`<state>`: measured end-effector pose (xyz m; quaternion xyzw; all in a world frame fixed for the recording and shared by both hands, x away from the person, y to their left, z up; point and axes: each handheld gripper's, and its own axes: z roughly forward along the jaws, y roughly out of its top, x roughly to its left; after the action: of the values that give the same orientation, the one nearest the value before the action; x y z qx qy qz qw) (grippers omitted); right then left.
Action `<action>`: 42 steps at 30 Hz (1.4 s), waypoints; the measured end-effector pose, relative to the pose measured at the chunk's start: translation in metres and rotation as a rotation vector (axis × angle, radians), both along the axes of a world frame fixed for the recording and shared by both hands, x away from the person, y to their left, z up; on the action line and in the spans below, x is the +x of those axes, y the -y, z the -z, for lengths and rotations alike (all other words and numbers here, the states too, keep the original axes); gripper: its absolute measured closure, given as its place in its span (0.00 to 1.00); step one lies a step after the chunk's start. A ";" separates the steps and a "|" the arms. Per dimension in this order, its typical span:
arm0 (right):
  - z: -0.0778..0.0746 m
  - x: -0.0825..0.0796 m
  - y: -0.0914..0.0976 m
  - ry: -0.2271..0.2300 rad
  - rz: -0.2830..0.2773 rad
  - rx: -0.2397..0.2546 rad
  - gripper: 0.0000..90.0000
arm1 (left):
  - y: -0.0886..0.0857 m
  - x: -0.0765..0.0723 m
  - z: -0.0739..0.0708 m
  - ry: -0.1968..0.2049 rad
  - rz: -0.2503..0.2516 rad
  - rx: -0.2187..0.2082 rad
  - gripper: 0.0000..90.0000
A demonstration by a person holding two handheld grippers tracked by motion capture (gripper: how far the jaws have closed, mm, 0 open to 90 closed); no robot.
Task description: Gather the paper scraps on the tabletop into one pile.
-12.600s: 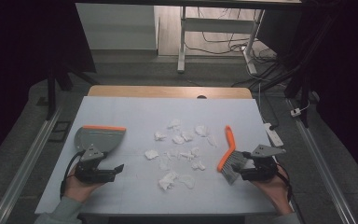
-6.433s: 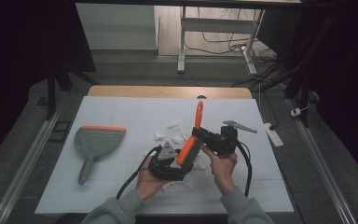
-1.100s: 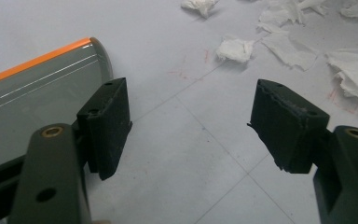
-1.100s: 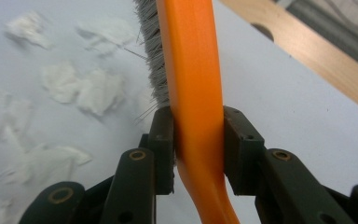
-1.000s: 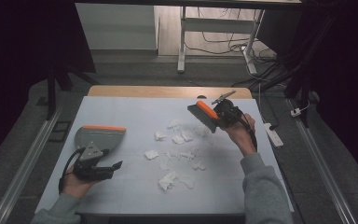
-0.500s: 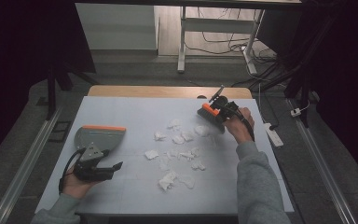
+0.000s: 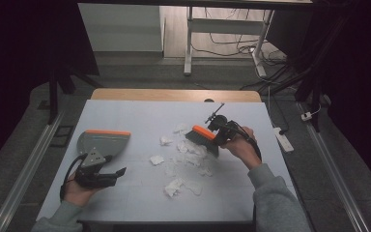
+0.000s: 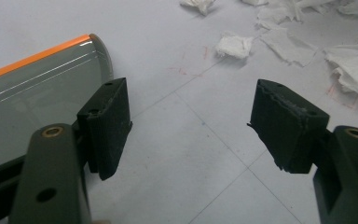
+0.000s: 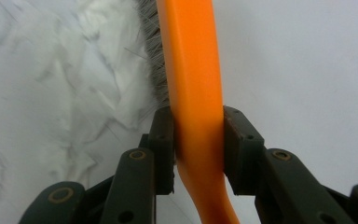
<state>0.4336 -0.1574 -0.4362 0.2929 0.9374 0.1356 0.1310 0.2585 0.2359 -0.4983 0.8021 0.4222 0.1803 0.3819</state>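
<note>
An orange-backed brush (image 7: 202, 131) with grey bristles (image 9: 151, 56) rests its bristles on the far edge of a pile of white paper scraps (image 7: 189, 151) in the middle of the table. My right gripper (image 7: 218, 133) is shut on the brush's orange handle (image 9: 198, 84), one jaw pressed on each side. A grey dustpan (image 7: 104, 142) with an orange lip lies at the left, its mouth facing away from me. Just in front of it my left gripper (image 7: 118, 174) stands open with nothing between its jaws. In the left gripper view the dustpan (image 8: 28, 79) sits left of the jaws.
More scraps lie apart: one (image 7: 157, 159) toward the dustpan, one (image 7: 165, 140) farther back, and a clump (image 7: 174, 186) near the front. The white table (image 7: 125, 116) ends in a wooden strip at the far side. A power strip (image 7: 281, 138) lies at the right edge.
The right gripper has brought the brush down and toward me from the far right, so the bristles now sit on the scraps. The left gripper has stayed put.
</note>
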 end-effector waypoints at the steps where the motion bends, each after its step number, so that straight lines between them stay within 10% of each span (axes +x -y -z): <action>1: -0.004 -0.001 0.000 0.019 0.006 0.008 0.75 | 0.000 0.000 0.000 -0.001 0.000 0.000 0.33; 8: -0.015 0.022 -0.007 0.107 0.054 0.045 0.75 | 0.001 0.001 0.001 -0.001 0.001 0.003 0.33; 23: 0.013 0.085 -0.058 0.182 -0.010 -0.093 0.75 | 0.001 0.000 0.002 0.006 0.004 0.010 0.33; 42: 0.016 0.056 -0.072 0.128 -0.243 -0.193 0.75 | -0.001 0.000 0.002 0.014 -0.008 0.004 0.33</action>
<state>0.4900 -0.0855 -0.4526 0.1540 0.9644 0.0779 0.2006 0.2583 0.2370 -0.5006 0.7998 0.4224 0.1885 0.3827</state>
